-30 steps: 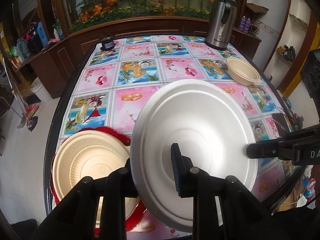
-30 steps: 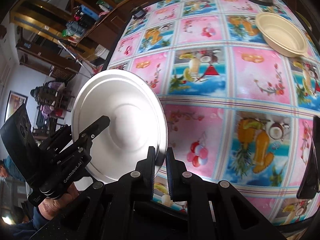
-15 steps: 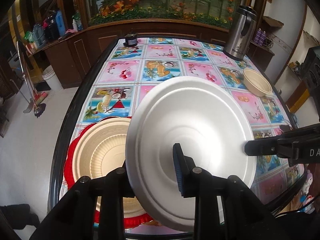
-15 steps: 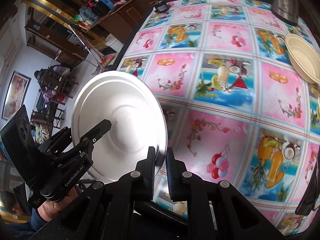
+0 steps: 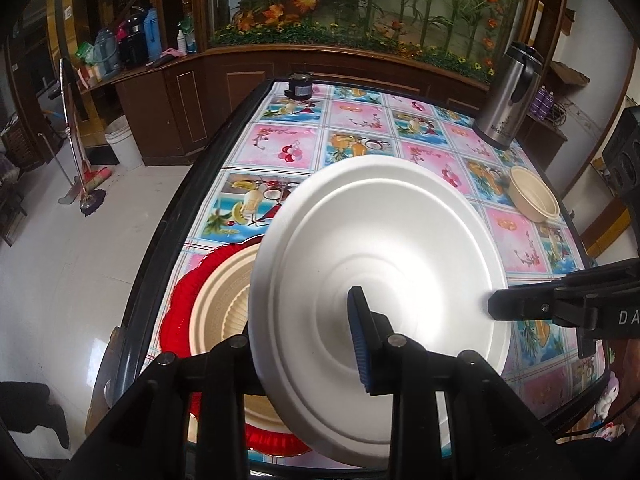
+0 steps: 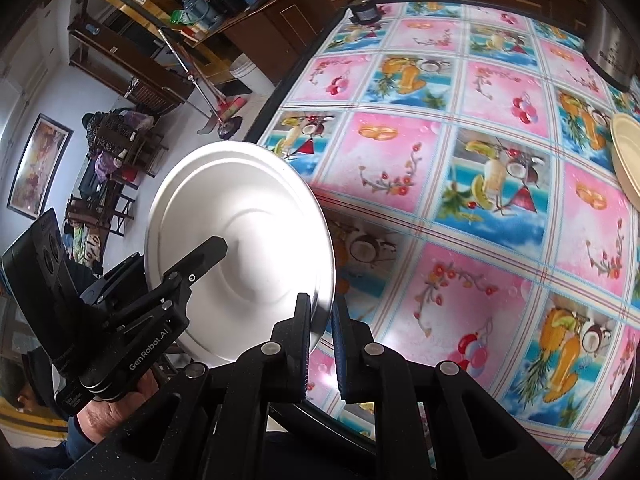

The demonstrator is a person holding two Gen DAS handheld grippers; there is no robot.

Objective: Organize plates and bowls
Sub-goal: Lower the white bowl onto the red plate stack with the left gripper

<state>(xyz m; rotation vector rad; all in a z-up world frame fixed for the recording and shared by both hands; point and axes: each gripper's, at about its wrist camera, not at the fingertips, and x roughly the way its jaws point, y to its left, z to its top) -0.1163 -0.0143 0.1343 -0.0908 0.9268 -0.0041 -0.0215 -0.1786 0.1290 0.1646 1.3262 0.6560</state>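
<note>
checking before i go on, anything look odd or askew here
The white plate is held tilted steeply on edge above the table, both claws pinching its rim: left claw, right claw. The beige bowl sits alone, apart from the beige plate on the red plate.

You see bright daylight — glare blooms on the white plate (image 5: 384, 272), and fisheye edges bend, darkening.

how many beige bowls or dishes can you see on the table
2. One round beige ribbed dish sits on the red scalloped plate at the near left edge; one beige bowl sits far right near the steel kettle. The held white foam plate may hide more.
</note>
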